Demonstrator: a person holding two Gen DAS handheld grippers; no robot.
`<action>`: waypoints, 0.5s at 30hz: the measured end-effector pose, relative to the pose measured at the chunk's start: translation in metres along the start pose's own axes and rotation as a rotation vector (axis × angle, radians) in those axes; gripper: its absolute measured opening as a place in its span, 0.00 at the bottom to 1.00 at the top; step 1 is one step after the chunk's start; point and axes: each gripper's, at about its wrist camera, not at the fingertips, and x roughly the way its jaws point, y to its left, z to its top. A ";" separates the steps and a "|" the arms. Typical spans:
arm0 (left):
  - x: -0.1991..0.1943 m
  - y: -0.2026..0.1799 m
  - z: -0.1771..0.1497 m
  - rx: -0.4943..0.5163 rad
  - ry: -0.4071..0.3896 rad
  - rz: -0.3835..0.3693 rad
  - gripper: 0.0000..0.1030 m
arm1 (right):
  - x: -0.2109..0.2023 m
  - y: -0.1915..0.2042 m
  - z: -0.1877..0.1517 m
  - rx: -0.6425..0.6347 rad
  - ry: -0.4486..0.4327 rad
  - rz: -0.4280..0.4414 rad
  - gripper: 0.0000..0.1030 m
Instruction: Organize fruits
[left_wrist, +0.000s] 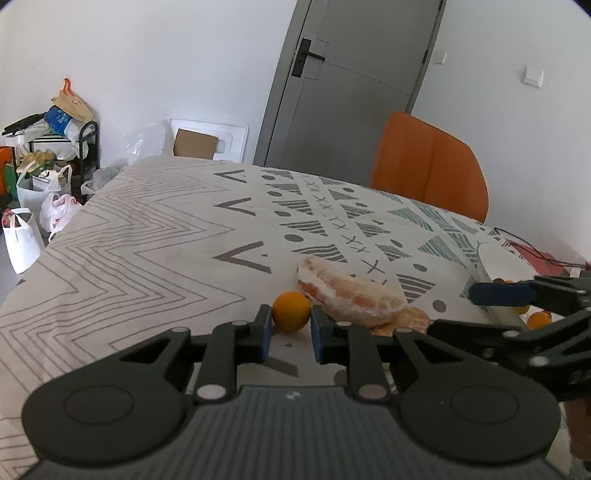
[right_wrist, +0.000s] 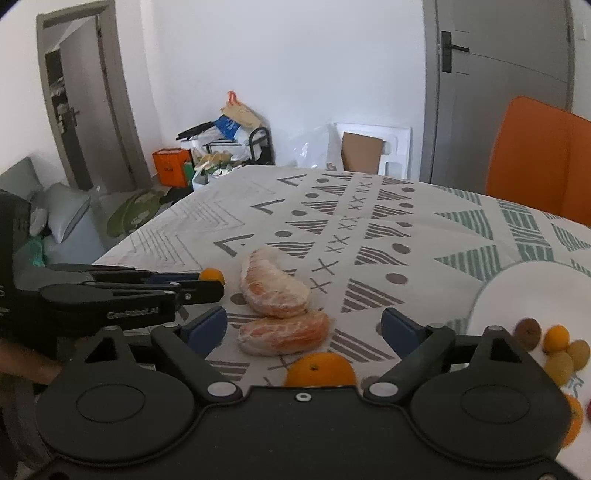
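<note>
Gripping a small round orange fruit (left_wrist: 291, 311), the left gripper (left_wrist: 290, 334) has its blue pads pressed against both sides of it, low over the counter (left_wrist: 147, 240) with its patterned cloth. Left wrist view: just right of the small fruit lies a peeled citrus segment (left_wrist: 347, 293), pale and pithy, and a second peeled segment (left_wrist: 406, 319) peeks out behind it, mostly hidden. Far right, the right gripper (left_wrist: 517, 306) reaches in from the edge, one blue pad (left_wrist: 502, 294) visible, in front of a white plate (left_wrist: 506, 262); a few small orange fruits (left_wrist: 539, 320) show past its fingers. Orange chair (left_wrist: 430, 166) beyond the counter, grey door (left_wrist: 351, 85) behind.

Right wrist view: the right gripper (right_wrist: 304, 328) has its jaws spread wide, nothing pressed between them. Between and ahead of the pads lie both peeled segments, the lower one (right_wrist: 282, 336) nearer the camera, the upper one (right_wrist: 273, 283) touching it from behind. An orange (right_wrist: 319, 371) sits just at the gripper body, partly cut off. Left side, the left gripper (right_wrist: 205, 282) enters with the small fruit (right_wrist: 212, 275) at its tips. Right side, the plate (right_wrist: 524, 288) holds small brownish and orange fruits (right_wrist: 557, 343), clustered near its lower edge; exact kinds hard to tell.
</note>
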 end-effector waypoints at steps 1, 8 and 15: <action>-0.002 0.000 0.001 -0.001 -0.006 0.001 0.20 | 0.003 0.003 0.001 -0.010 0.005 0.001 0.87; -0.008 0.003 0.005 -0.018 -0.028 0.007 0.20 | 0.020 0.008 0.008 -0.034 0.040 0.001 0.86; -0.010 0.006 0.007 -0.024 -0.037 0.013 0.20 | 0.033 0.008 0.008 -0.048 0.124 0.020 0.58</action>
